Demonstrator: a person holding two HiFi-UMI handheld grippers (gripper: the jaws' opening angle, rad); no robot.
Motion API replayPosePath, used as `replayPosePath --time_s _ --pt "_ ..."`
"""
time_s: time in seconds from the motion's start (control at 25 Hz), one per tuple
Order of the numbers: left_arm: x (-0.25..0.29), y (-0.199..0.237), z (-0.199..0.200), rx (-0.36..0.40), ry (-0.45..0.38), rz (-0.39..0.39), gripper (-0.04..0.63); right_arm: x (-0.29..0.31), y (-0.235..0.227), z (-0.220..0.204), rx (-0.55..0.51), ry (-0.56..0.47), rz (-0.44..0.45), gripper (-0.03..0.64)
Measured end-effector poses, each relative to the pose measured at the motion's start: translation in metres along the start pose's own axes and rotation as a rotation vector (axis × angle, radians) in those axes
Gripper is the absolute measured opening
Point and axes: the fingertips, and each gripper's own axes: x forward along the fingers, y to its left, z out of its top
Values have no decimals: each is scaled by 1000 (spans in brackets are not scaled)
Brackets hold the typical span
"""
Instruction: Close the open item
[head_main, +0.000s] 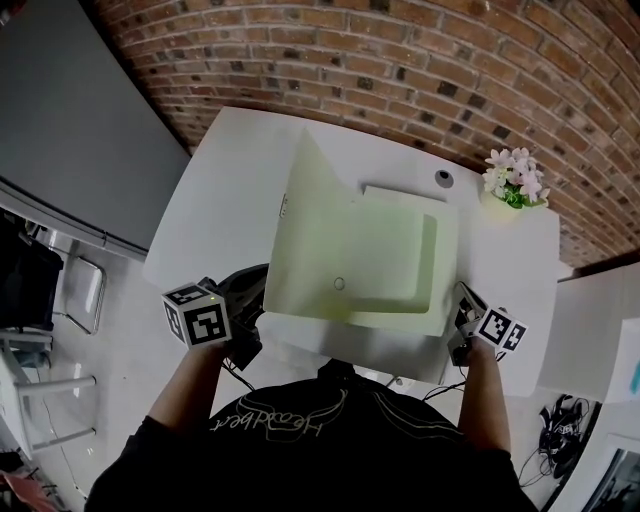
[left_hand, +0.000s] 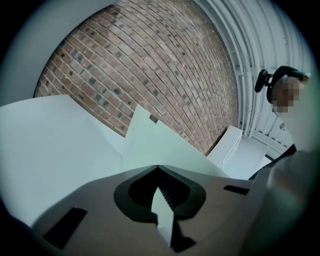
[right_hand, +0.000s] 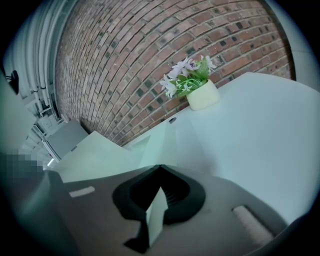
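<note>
Plainly, the open item is a pale green folder (head_main: 380, 260) spread on a white table (head_main: 230, 170), and both tools have hold of it. The left gripper (left_hand: 159, 200) has its jaws nearly together on a thin sheet edge, and the right gripper (right_hand: 159, 197) is pinched down the same way on the opposite near corner.

Ahead of the left gripper and a little to its right, one cover (head_main: 300, 230) stands tilted up off the table to a pointed corner. The other half lies flat just ahead of the right gripper, with a shallow pocket (head_main: 400, 250) across it. The fold between the two halves seems to run straight away from both tools, towards the brick wall (head_main: 400, 60). So closing likely means swinging the raised cover sideways, from the left gripper's side over towards the right one. The left gripper is the nearer to that cover, while the right looks placed to steady the flat half.

The folder reads as thin, smooth, matte card that may flex. Beyond the right gripper, well apart from the folder, sits a small cream flowerpot (right_hand: 197, 87).
</note>
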Motion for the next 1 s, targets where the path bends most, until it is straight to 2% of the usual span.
replayPosePath --time_s 0.4,1.0 --pt "19 -8 0 1 27 -22 2 11 -14 13 21 -3 -8 5" --pt "33 -14 1 -3 42 -38 2 21 -11 11 22 13 13 3"
